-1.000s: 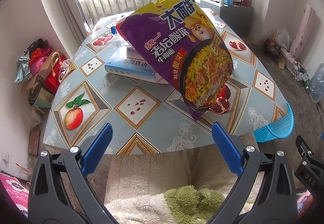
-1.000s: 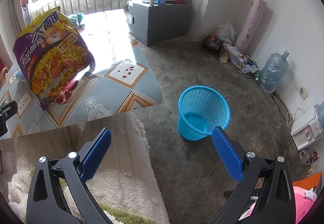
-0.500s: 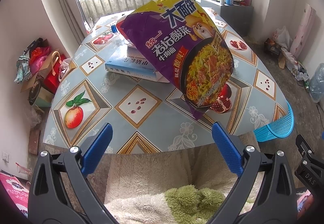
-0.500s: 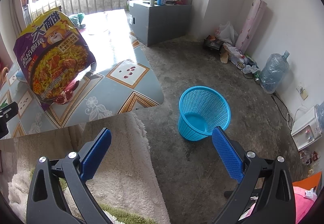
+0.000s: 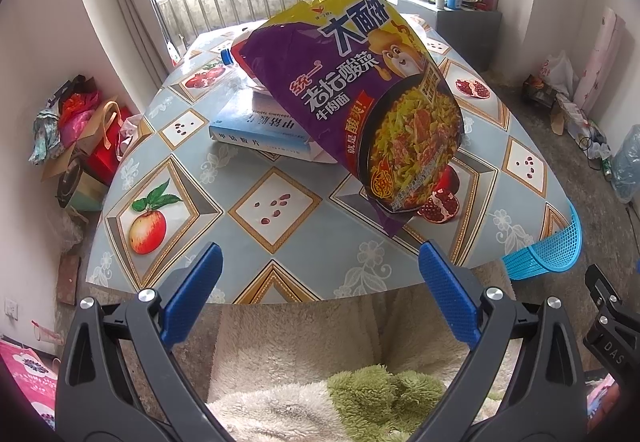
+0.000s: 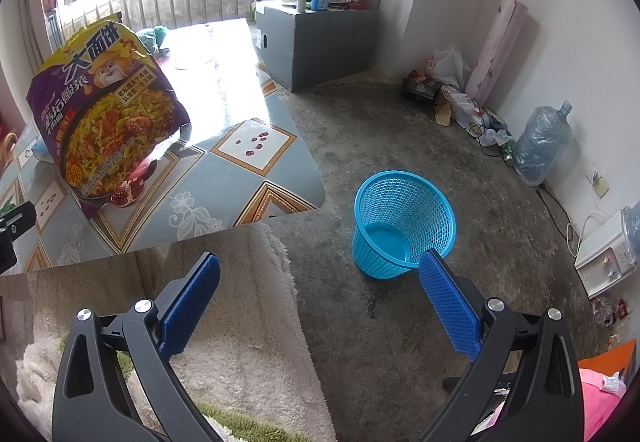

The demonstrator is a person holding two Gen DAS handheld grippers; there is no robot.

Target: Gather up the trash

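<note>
A large purple and yellow noodle bag (image 5: 360, 94) stands tilted on the table, leaning on a blue and white box (image 5: 260, 130). It also shows in the right wrist view (image 6: 108, 110). A bottle with a blue cap (image 5: 226, 57) lies behind the bag, mostly hidden. A blue mesh waste basket (image 6: 400, 222) stands on the floor right of the table; its rim shows in the left wrist view (image 5: 548, 250). My left gripper (image 5: 318, 292) is open and empty, just off the table's near edge. My right gripper (image 6: 318, 296) is open and empty, above the floor near the basket.
The table (image 5: 280, 202) has a patterned fruit cloth. A fluffy cream and green blanket (image 5: 320, 382) lies below both grippers. Bags (image 5: 80, 130) are piled on the floor at the left. A grey cabinet (image 6: 320, 38), a water jug (image 6: 540, 142) and clutter stand along the right wall.
Both views have shifted very slightly; the bag, box and basket stay where they were. Both grippers stay open.
</note>
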